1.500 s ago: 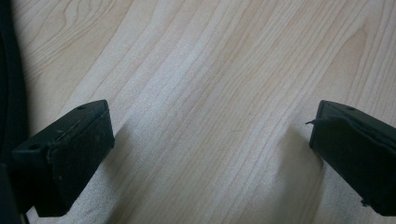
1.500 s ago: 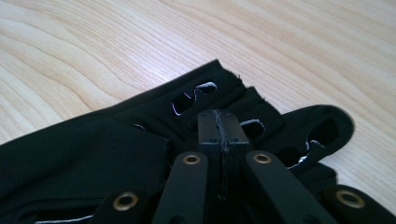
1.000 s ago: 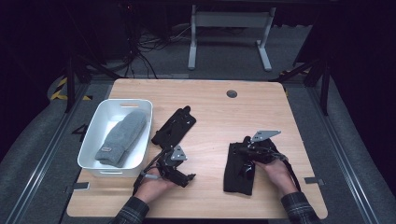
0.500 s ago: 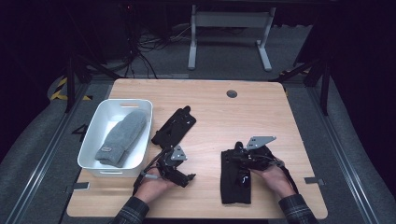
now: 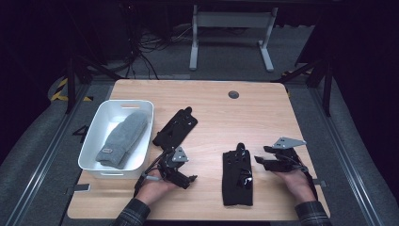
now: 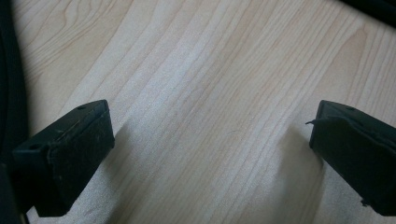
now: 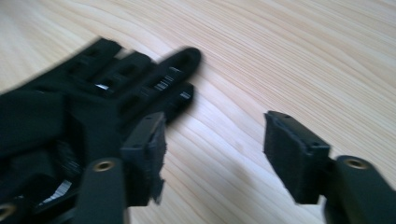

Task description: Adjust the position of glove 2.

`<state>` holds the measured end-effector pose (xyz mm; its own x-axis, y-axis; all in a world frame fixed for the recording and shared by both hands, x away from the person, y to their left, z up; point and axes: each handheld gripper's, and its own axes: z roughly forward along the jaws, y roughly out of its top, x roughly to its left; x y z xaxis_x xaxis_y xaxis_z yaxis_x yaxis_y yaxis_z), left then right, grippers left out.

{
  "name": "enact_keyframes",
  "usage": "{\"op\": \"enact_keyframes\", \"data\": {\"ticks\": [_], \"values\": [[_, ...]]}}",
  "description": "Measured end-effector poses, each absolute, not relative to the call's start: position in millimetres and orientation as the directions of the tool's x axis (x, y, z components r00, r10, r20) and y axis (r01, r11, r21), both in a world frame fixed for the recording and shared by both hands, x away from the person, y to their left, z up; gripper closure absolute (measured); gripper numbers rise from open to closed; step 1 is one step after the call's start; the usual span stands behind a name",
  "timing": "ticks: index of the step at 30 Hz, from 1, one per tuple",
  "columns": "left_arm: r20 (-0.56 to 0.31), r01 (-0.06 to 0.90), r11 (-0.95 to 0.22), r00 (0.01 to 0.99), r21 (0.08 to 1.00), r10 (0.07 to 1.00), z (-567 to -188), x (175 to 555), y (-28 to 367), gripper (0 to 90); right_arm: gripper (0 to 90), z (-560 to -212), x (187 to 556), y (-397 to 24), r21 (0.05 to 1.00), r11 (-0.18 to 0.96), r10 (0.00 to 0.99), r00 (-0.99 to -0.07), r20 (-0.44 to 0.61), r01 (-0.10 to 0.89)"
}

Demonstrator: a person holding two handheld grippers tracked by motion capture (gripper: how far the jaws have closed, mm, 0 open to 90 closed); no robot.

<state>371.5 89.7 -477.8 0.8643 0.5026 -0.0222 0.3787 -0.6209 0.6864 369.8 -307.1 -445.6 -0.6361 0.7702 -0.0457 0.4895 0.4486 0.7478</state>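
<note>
A black glove lies flat on the wooden table, fingers pointing away from the person. My right gripper sits just to its right, a little apart from it. Its jaws have just been opening and stand open over bare wood, as the right gripper view shows, with the glove at its left. A second black glove lies farther back, left of centre. My left gripper rests low at the front left, open with only wood between its fingers.
A white bin stands at the table's left with a grey knitted mitten inside. A dark round hole marks the far side of the table. A metal stand stands on the floor beyond.
The right gripper, earlier shut on the front black glove, has let it go, opened, and drawn off to the right. The glove now lies flat. The left gripper has stayed put.
</note>
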Motion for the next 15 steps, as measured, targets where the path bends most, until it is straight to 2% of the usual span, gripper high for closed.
{"op": "enact_keyframes", "data": {"ticks": [9,13,15], "values": [[-0.022,0.381,-0.62,0.862,0.686,0.506,-477.9,371.3,89.4,0.0,18.2,-461.0,361.1,-340.9,0.75,0.39,0.832,-0.554,-0.037,0.535],[-0.024,0.383,-0.62,0.862,0.685,0.506,-477.4,371.6,89.6,0.3,17.9,-465.2,362.4,-341.9,0.748,0.386,0.84,-0.541,-0.043,0.54],[-0.027,0.395,-0.618,0.856,0.68,0.517,-475.6,371.5,90.2,3.3,16.9,-468.0,362.9,-340.0,0.741,0.387,0.843,-0.536,-0.043,0.548]]}}
